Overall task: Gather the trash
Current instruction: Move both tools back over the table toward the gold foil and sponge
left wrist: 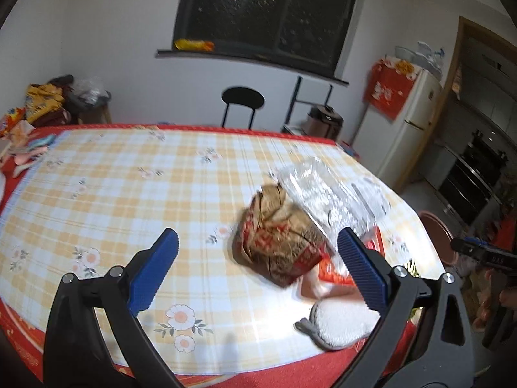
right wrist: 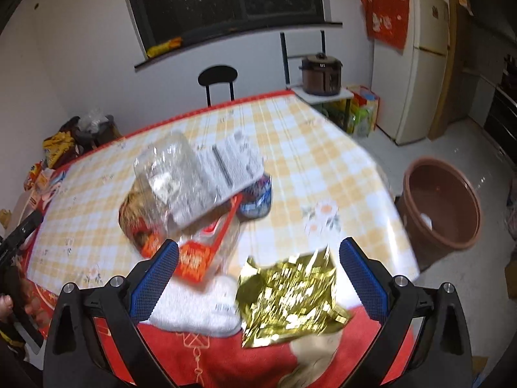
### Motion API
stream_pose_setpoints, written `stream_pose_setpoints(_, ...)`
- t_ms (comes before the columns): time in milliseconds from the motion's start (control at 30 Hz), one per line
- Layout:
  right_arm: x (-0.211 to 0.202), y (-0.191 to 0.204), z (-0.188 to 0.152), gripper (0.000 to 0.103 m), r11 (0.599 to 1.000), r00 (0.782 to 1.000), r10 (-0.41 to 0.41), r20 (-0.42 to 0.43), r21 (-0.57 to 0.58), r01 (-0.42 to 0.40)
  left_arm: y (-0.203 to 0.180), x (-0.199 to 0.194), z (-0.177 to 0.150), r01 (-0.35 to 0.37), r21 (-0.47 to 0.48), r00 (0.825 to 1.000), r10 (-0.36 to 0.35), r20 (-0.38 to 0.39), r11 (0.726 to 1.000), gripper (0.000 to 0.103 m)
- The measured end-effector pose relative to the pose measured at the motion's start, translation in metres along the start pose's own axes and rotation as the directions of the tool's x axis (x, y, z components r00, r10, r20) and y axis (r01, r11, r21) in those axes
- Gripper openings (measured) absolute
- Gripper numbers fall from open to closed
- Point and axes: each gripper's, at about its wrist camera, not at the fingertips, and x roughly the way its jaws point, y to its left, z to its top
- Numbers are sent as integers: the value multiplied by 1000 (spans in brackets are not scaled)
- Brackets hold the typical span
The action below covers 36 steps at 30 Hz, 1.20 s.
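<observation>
While both tools gape apart, gold foil wrapper (right wrist: 290, 294) lies between right tool (right wrist: 258, 278) fingers.

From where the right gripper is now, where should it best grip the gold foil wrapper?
Probably its crumpled far edge: the gold foil wrapper lies flat between the open fingers of the right gripper, overhanging the table's near edge. Come from above, tilted, beside the white cloth.

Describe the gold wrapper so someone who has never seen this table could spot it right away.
Find the checked tablecloth, then its near edge on the side of the brown tub. The gold foil wrapper lies there beside a white cloth, between the open right gripper's fingers. It is the only shiny metallic yellow piece.
</observation>
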Motion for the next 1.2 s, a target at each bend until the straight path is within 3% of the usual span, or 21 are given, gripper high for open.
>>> stream_pose_setpoints(300,27,6,-46,98,996,987,-64,-146,-74,54,-7,35,-24,110,-55,986,-116,-121,992,97)
stream_pose_setpoints(400,45,5,-59,98,995,981,-70,-179,-84,56,-14,41,-33,114,-23,982,-117,-149,993,97)
stream_pose_setpoints(700,97,13,-80,93,990,946,-66,-316,-136,23,-4,45,-49,104,-52,974,-113,-197,993,97)
stream_pose_setpoints(967,89,21,-87,86,938,922,-178,-343,-341,54,-2,53,-58,119,-85,962,-137,-238,989,96)
stream_pose_setpoints(1200,103,18,-88,84,935,925,-185,-333,-349,62,-16,68,-66,153,-79,940,-170,-297,985,96)
